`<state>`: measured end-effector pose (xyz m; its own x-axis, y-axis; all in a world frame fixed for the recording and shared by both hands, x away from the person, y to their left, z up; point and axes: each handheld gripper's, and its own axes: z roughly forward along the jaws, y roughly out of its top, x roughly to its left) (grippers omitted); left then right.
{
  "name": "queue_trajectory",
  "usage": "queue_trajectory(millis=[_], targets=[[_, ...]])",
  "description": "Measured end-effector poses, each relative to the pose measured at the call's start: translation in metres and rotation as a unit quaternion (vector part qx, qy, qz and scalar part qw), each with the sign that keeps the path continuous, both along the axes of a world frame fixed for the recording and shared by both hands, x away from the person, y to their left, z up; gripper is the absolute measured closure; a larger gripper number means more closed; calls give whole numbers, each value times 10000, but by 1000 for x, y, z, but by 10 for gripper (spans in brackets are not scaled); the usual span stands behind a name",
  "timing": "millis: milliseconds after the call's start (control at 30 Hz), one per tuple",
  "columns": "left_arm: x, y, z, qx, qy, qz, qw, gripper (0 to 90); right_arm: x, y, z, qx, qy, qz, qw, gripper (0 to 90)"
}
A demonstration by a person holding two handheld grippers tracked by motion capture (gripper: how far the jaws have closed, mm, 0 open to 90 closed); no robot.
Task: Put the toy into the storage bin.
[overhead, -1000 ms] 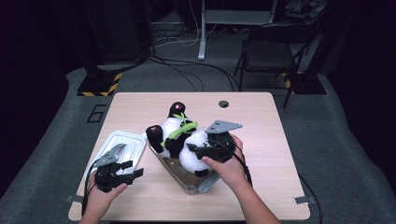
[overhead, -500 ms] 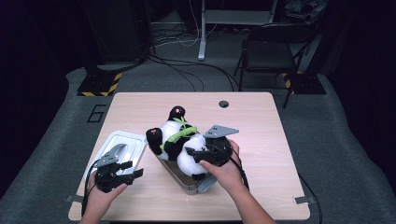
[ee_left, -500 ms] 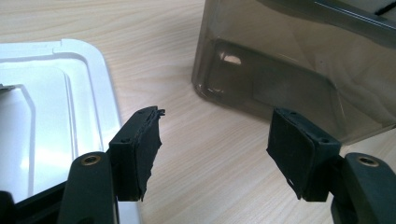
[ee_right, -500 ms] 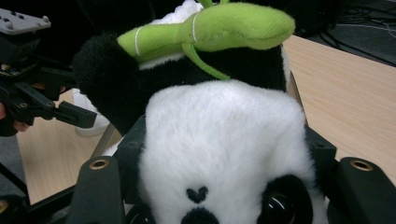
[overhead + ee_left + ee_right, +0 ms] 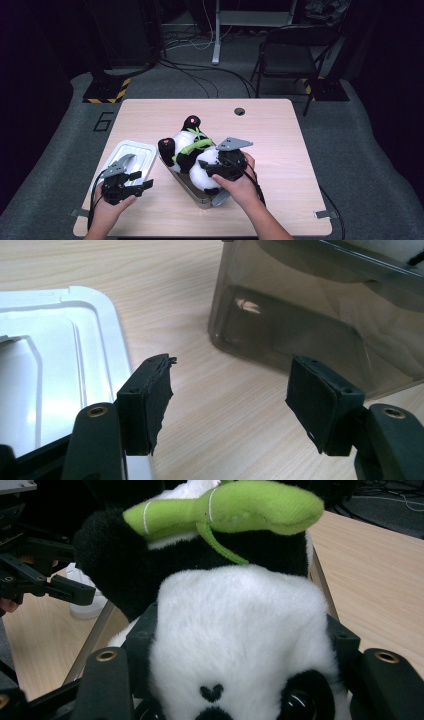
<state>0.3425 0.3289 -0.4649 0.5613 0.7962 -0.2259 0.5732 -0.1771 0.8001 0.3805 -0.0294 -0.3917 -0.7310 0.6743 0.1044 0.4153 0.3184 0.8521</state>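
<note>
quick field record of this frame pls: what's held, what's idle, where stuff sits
right gripper: shut on panda's head
panda: lying in bin, legs sticking out over the rim
bamboo: green plush on panda's chest
bin: clear, mid-table
left gripper: open, nothing between pads, above table between lid and bin
lid: white, flat, left of bin

Left gripper (image 5: 131, 181) rests with jaws spread wide; right gripper (image 5: 212, 167) clamps something.

Black-and-white plush panda (image 5: 200, 155) (green bamboo (image 5: 225, 507)), smoky clear bin (image 5: 310, 325), white lid (image 5: 131, 152).
</note>
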Motion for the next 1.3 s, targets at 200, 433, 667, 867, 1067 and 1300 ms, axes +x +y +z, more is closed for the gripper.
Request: queue_trajectory(millis=[200,433,667,867,1067,1300], targets=[[9,-1,15,-33,-161,-8,9999,340,-2,2,-5,-112,2,-32,9999,373],[25,-8,33,-104,-404,-19,9991,340,1,2,-20,-246,320,-11,9992,380],[39,-18,47,-248,-549,-36,9982,341,2,0,-20,-291,372,53,9989,383],[49,-27,52,-259,-571,-28,9980,342,0,-4,-19,-308,371,152,9987,384],[61,-35,45,-190,-409,4,9990,345,-3,-7,-17,-405,365,284,9981,383],[64,-46,36,-38,-260,-124,9996,355,-6,-12,-18,-516,372,284,9976,384]])
